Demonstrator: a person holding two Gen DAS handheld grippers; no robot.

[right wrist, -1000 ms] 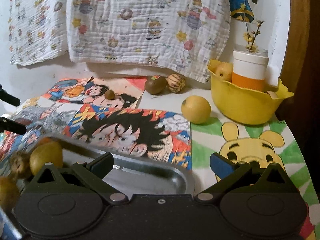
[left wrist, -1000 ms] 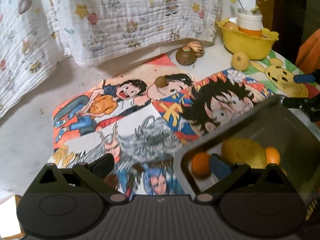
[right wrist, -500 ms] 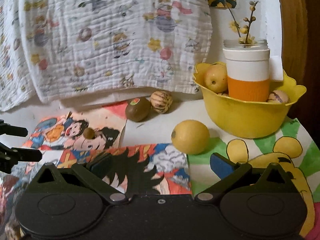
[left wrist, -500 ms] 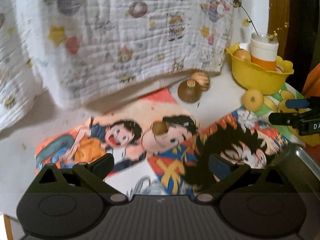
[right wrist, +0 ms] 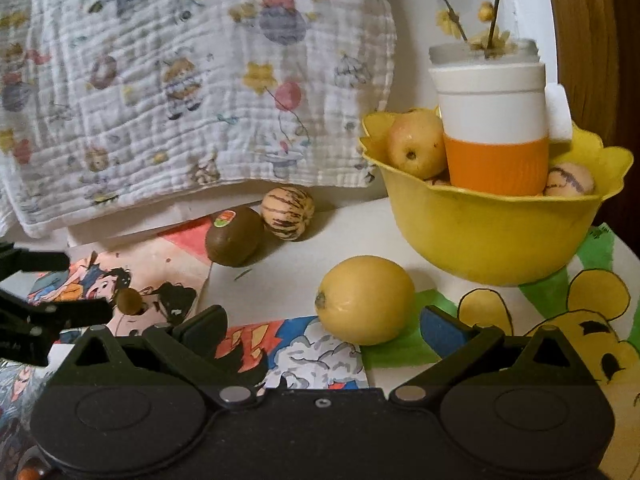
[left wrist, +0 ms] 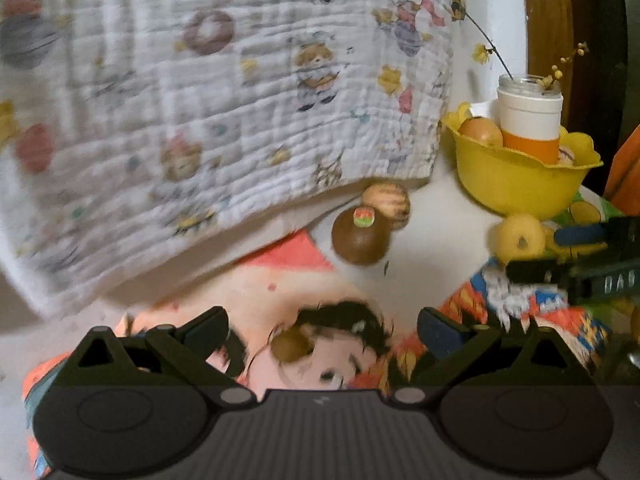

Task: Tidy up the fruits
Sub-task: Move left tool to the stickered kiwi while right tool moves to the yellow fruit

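Note:
My left gripper (left wrist: 322, 326) is open and empty, with a small brown fruit (left wrist: 291, 347) lying on the cartoon mat between its fingers. My right gripper (right wrist: 322, 324) is open and empty, with a yellow lemon-like fruit (right wrist: 365, 300) between its fingers, just ahead. A brown kiwi with a sticker (right wrist: 234, 236) and a striped pale melon (right wrist: 287, 218) lie further back. The kiwi (left wrist: 360, 236) and lemon (left wrist: 519, 238) also show in the left wrist view. The left gripper (right wrist: 44, 300) shows at the left edge of the right wrist view, by the small brown fruit (right wrist: 129, 301).
A yellow bowl (right wrist: 492, 236) at the back right holds an orange-and-white cup (right wrist: 494, 128), a yellow apple-like fruit (right wrist: 416, 144) and a striped fruit (right wrist: 570, 180). A printed white cloth (right wrist: 180, 80) hangs over the back wall. Cartoon mats (right wrist: 580, 320) cover the table.
Both grippers have moved forward, away from the metal tray, which has left both views. The left one has closed in on the small brown fruit, the right one on the lemon.

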